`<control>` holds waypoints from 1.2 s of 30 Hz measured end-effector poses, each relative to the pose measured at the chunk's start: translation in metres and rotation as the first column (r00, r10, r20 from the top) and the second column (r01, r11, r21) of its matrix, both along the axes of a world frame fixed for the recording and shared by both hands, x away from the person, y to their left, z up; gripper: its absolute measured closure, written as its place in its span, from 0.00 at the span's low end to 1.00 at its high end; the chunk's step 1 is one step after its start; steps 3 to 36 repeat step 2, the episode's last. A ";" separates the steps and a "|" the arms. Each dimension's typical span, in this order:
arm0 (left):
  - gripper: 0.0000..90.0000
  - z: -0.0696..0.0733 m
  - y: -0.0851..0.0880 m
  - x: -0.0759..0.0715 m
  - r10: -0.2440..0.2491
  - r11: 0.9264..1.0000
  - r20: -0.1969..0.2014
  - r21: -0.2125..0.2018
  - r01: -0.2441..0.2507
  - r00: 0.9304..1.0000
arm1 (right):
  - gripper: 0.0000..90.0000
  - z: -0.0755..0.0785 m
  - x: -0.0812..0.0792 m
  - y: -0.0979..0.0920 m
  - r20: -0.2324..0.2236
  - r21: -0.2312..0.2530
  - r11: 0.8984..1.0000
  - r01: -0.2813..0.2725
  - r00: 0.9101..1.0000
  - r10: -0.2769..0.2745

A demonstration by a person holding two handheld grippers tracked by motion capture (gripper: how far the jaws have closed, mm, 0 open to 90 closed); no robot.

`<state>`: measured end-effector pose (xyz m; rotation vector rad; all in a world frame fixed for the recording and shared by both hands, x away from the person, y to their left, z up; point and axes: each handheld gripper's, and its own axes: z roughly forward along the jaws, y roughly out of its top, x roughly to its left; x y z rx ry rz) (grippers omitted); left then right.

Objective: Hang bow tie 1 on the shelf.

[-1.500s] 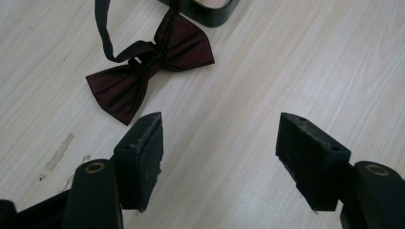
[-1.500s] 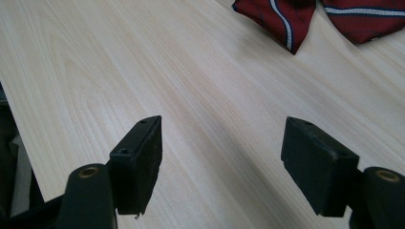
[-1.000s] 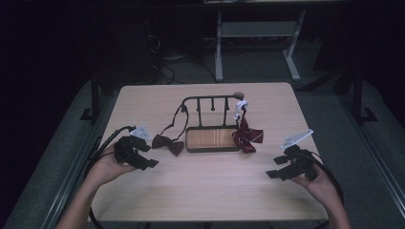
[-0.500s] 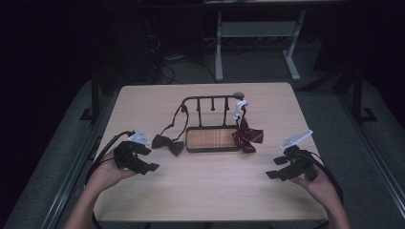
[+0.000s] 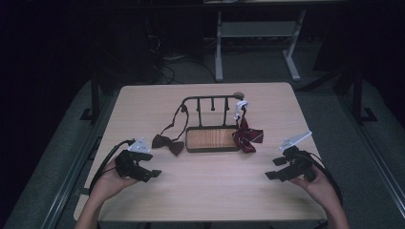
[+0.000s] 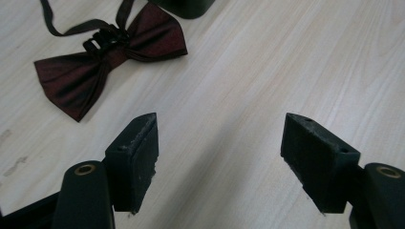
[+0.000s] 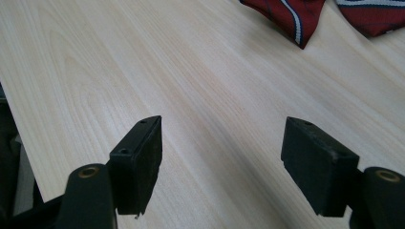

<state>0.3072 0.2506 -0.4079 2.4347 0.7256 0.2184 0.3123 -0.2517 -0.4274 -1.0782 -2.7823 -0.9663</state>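
Observation:
A dark maroon bow tie (image 5: 168, 143) (image 6: 95, 67) lies flat on the table, left of a black rack (image 5: 210, 98) with a wooden base (image 5: 212, 138); its strap runs up to the rack's left end. A red striped tie (image 5: 247, 138) (image 7: 291, 14) hangs from the rack's right end and spreads onto the table. My left gripper (image 5: 150, 175) (image 6: 222, 138) sits low over bare wood, near and to the front left of the bow tie. Its jaws have just been opening and hold nothing. My right gripper (image 5: 273, 169) (image 7: 222, 138) stands open over bare wood, front right of the striped tie.
The light wooden table (image 5: 205, 200) has its front edge just behind both hands. A white tag (image 5: 240, 106) hangs at the rack's right post. Beyond the table stand a metal desk frame (image 5: 258, 33) and cables on a dark floor.
My left hand has drawn back toward the table's front left and sunk lower, away from the bow tie. The right hand has stayed where it was.

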 end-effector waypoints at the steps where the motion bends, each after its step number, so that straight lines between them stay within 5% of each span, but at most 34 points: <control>1: 0.32 -0.003 -0.001 -0.001 -0.003 1.000 0.013 0.007 0.003 1.000 | 0.33 0.000 0.000 0.000 -0.001 0.003 1.000 -0.001 1.000 0.001; 36: 0.31 -0.006 -0.001 -0.004 0.002 1.000 0.019 0.004 -0.002 1.000 | 0.33 0.000 0.000 0.001 0.001 0.001 1.000 -0.001 1.000 0.001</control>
